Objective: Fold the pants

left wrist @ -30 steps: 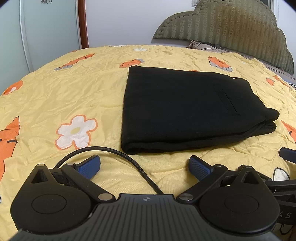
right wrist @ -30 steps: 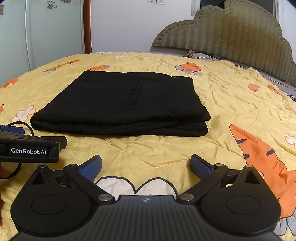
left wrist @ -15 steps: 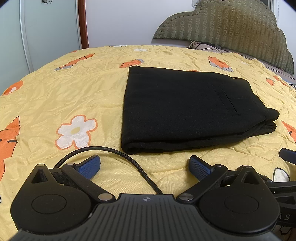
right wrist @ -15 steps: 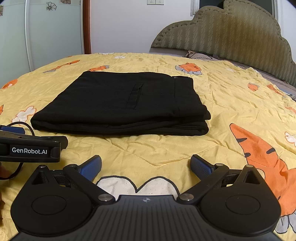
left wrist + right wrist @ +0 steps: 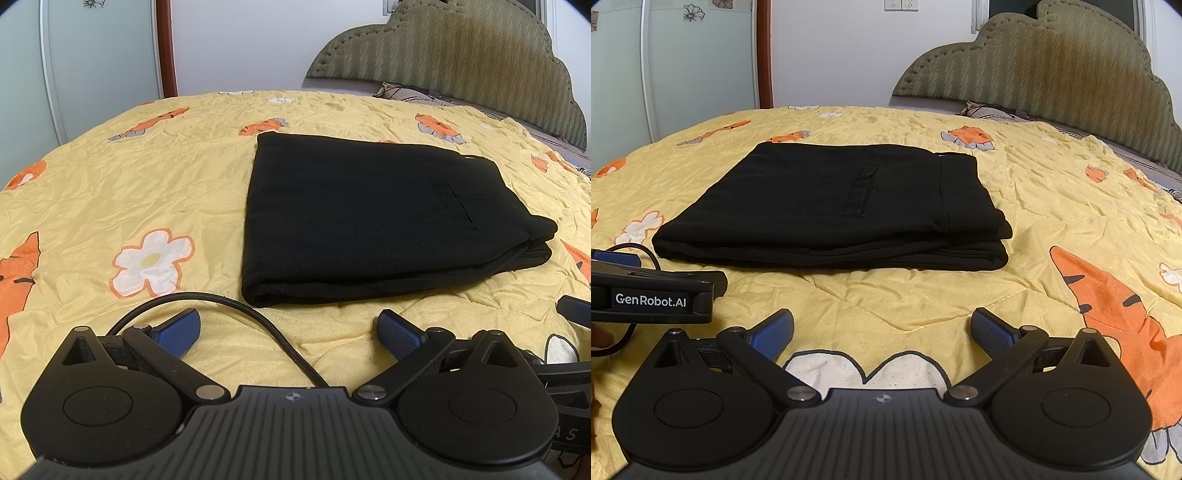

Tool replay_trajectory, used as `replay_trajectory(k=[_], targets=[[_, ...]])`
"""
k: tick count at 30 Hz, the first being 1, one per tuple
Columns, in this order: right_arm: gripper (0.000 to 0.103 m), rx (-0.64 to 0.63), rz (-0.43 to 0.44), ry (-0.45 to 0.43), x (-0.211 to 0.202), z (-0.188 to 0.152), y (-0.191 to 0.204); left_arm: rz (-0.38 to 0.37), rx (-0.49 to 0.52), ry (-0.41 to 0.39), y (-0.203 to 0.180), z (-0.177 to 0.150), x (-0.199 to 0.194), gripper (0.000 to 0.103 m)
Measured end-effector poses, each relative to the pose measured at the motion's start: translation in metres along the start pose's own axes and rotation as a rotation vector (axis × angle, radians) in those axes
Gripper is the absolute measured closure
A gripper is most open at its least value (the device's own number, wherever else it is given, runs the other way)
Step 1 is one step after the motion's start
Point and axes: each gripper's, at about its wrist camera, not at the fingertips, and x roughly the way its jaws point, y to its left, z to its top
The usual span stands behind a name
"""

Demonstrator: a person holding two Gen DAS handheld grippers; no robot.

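Black pants (image 5: 369, 218) lie folded into a flat rectangle on the yellow bedspread; they also show in the right wrist view (image 5: 842, 206). My left gripper (image 5: 290, 330) is open and empty, a short way in front of the pants' near edge. My right gripper (image 5: 882, 330) is open and empty, also in front of the pants. The left gripper's body (image 5: 653, 295) shows at the left of the right wrist view, and part of the right gripper (image 5: 572, 306) shows at the right edge of the left wrist view.
The yellow bedspread (image 5: 110, 192) with orange and white prints covers the bed. A padded headboard (image 5: 1052, 66) stands at the back right. A wardrobe door (image 5: 92, 66) stands at the back left. A black cable (image 5: 221, 306) loops over the left gripper.
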Motion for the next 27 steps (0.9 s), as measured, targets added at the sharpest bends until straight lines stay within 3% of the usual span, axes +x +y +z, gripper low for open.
replay_trajectory(k=[27], targets=[[0.000, -0.049, -0.006, -0.046, -0.003, -0.003, 0.009, 0.003, -0.011, -0.024, -0.003, -0.001, 0.000, 0.000]])
